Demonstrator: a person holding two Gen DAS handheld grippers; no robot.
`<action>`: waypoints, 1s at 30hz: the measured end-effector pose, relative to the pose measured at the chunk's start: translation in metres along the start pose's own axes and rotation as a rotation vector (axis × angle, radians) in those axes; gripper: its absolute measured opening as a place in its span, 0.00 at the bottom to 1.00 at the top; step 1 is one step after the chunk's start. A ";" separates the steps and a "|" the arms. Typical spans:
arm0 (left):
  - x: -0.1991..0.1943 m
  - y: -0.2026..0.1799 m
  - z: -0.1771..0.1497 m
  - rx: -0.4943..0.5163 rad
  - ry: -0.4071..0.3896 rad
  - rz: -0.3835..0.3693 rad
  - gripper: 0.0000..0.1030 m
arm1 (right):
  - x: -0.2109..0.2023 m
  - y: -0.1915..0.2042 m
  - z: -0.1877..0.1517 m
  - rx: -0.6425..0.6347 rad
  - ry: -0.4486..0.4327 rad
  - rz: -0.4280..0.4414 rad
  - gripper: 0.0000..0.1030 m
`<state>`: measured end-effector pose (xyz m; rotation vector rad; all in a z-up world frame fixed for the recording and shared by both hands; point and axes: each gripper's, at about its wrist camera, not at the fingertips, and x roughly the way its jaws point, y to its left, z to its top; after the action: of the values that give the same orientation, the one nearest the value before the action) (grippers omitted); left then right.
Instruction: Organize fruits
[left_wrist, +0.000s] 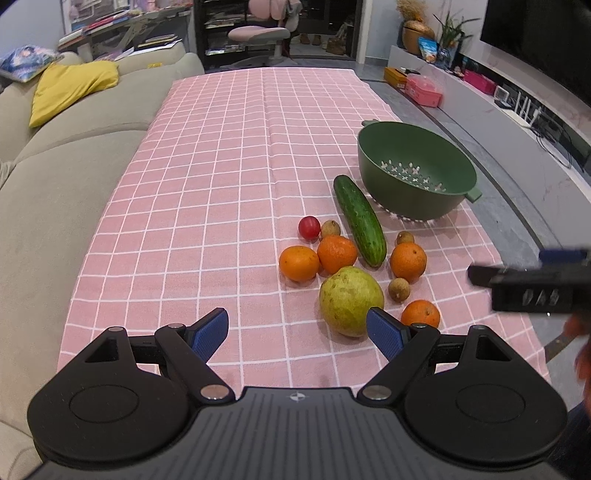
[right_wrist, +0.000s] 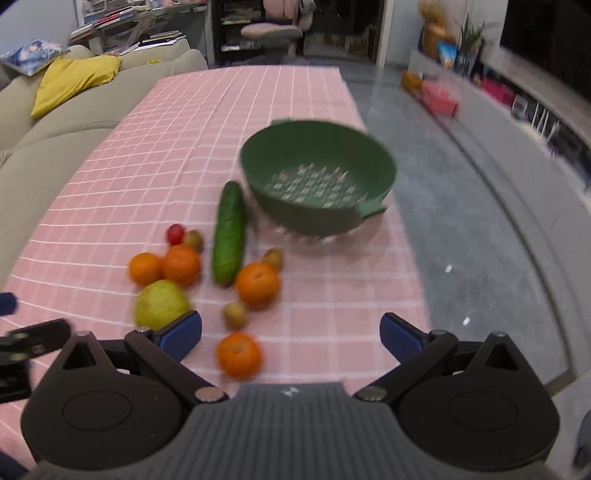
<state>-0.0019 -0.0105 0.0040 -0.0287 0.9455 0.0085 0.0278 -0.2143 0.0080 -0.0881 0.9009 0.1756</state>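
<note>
Hovering low over the near edge of the tabletop (left_wrist: 221, 147), the left hand-held gripper (left_wrist: 297, 330) has its blue pads spread wide and grips nothing; the right hand-held gripper (right_wrist: 291, 332) is likewise wide open and empty, its view blurred. Just beyond the left one sits a yellow-green pear (left_wrist: 351, 301), with four oranges around it, the nearest orange (left_wrist: 420, 314) to its right. Small brown fruits and a red tomato (left_wrist: 309, 226) lie among them. The dark green cucumber (left_wrist: 359, 219) lies flat, its long axis running from near to far, tilted slightly leftward. Just beyond it stands an empty green colander (left_wrist: 415, 170), upright.
</note>
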 end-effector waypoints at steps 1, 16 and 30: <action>0.001 0.001 0.000 0.007 0.003 -0.004 0.96 | -0.002 -0.004 0.001 -0.018 -0.012 0.005 0.96; 0.011 -0.011 -0.007 0.151 -0.014 -0.033 0.96 | 0.021 -0.032 0.016 0.000 0.049 0.097 0.96; 0.064 -0.010 0.007 -0.014 0.072 -0.199 0.93 | 0.080 -0.046 0.039 0.099 0.210 0.184 0.71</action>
<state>0.0416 -0.0209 -0.0432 -0.1373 1.0115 -0.1710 0.1149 -0.2444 -0.0303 0.0702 1.1264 0.2960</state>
